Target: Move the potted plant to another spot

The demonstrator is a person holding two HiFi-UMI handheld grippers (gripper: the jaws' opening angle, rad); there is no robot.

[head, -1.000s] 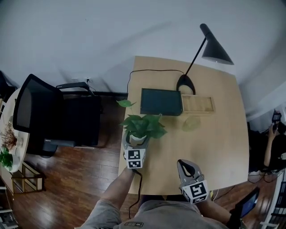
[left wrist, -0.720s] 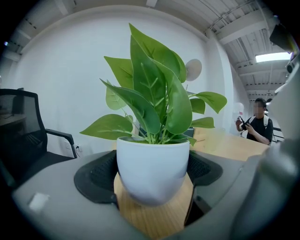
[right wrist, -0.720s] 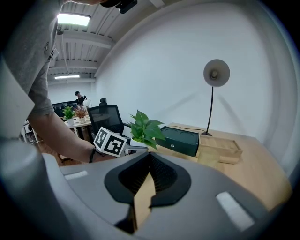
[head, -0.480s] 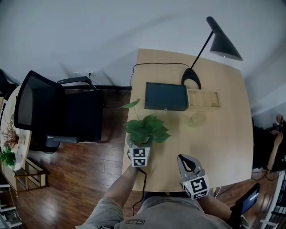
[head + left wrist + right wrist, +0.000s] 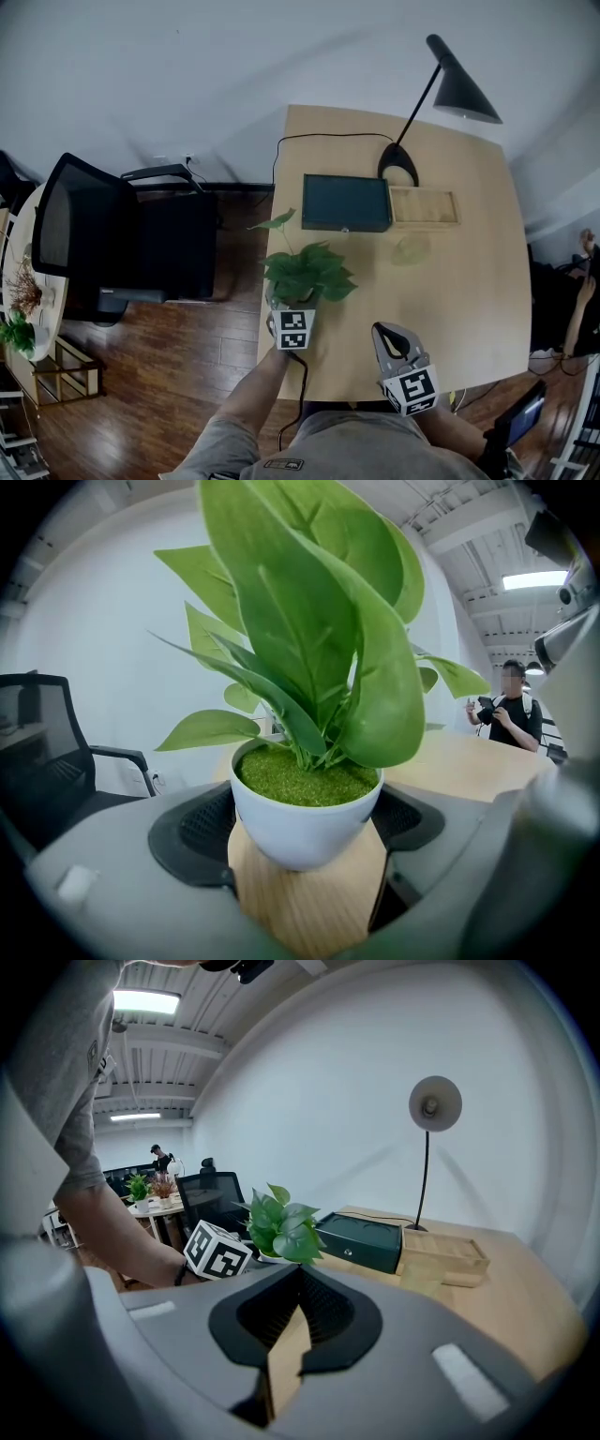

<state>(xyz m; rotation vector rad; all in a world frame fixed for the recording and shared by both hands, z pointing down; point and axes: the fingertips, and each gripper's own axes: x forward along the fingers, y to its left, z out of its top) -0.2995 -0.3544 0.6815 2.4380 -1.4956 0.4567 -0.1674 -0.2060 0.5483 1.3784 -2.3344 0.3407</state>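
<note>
The big wooden table [image 5: 469, 281] has a black chair [image 5: 103, 244] standing off its left side. At the back of the table are a black lamp [image 5: 461, 92], a dark green box [image 5: 345, 202] and a wooden tray [image 5: 424, 207], side by side. The potted plant [image 5: 305, 274] sits near the left edge. The left gripper [image 5: 289, 307] squeezes its white pot from both sides. The right gripper [image 5: 386, 333] is closed with nothing in it.

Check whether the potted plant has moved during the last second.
Yes, slightly: measured against the dark box, the potted plant has come toward the person, widening the gap between them, held in the left tongs.
</note>
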